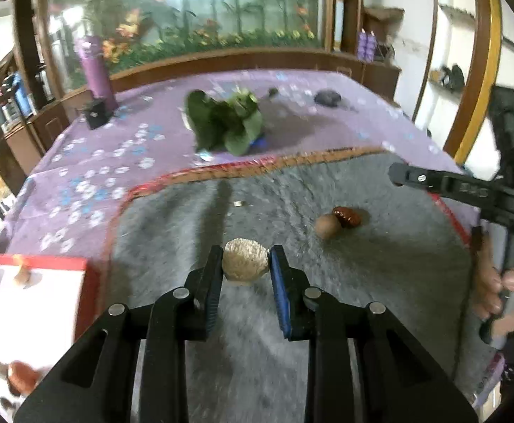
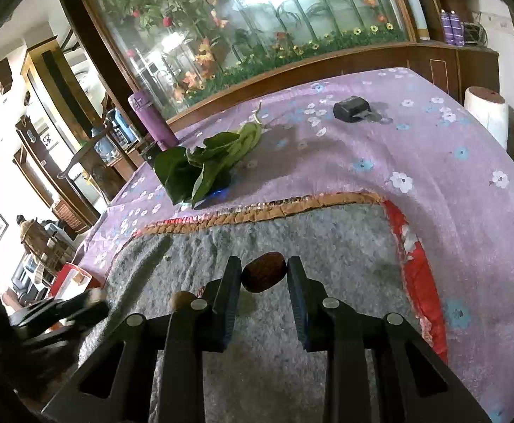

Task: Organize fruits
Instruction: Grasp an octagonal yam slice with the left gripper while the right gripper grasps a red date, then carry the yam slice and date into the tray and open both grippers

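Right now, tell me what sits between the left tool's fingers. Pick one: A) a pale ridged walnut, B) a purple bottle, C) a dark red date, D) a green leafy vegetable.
A: in the left wrist view the pale ridged walnut sits between the two fingers of the left tool, over the gray mat; the blur hides whether both fingers touch it.

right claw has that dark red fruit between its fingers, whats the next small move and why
Probably close the right claw on the dark red fruit. The fruit sits between the open fingers on the grey mat, with a small gap on its right side, so it isn't clamped yet. The left claw already has the pale walnut between its fingers.
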`<state>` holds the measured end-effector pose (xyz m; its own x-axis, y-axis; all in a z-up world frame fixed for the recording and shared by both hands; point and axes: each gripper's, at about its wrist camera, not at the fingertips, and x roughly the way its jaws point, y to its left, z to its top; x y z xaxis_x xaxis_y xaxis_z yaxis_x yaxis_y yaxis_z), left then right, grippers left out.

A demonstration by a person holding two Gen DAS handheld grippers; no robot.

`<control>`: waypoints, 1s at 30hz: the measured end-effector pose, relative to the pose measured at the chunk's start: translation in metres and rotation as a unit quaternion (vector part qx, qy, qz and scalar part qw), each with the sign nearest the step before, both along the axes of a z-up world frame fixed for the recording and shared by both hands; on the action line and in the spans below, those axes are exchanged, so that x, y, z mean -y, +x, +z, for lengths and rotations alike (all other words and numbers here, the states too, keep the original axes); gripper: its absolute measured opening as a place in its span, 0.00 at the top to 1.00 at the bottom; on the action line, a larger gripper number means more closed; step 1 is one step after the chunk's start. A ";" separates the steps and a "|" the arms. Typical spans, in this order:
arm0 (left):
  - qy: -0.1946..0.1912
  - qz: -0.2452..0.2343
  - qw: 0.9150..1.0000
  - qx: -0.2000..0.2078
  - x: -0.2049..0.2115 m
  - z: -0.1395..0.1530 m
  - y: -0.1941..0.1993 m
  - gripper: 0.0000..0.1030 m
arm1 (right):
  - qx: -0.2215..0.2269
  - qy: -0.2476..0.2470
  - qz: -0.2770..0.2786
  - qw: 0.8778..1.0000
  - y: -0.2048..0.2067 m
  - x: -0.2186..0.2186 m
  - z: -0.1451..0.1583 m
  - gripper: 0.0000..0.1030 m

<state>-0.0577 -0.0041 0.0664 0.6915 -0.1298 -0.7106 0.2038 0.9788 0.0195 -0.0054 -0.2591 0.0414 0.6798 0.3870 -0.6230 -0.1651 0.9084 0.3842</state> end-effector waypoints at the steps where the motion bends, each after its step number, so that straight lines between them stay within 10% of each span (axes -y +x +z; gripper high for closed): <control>1: 0.001 0.004 1.000 0.006 -0.004 0.003 -0.006 0.77 | 0.000 -0.001 -0.001 1.000 0.000 0.000 0.000 0.73; 10: -0.024 0.069 0.995 0.067 -0.062 0.039 -0.065 0.77 | -0.024 0.032 0.019 0.999 -0.005 -0.026 0.005 0.73; 21: -0.036 0.189 0.975 0.112 -0.172 0.060 -0.102 0.76 | 0.012 0.056 0.182 0.982 -0.032 -0.185 0.060 0.74; 30: -0.047 0.264 0.959 0.088 -0.255 0.032 -0.114 0.76 | -0.007 0.031 0.261 0.965 -0.057 -0.292 0.042 0.74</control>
<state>-0.1717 0.2510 0.0983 0.7870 0.2145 -0.5784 -0.3196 0.9437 -0.0849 -0.0620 0.0331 0.0829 0.3734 0.7116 -0.5952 -0.5891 0.6775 0.4404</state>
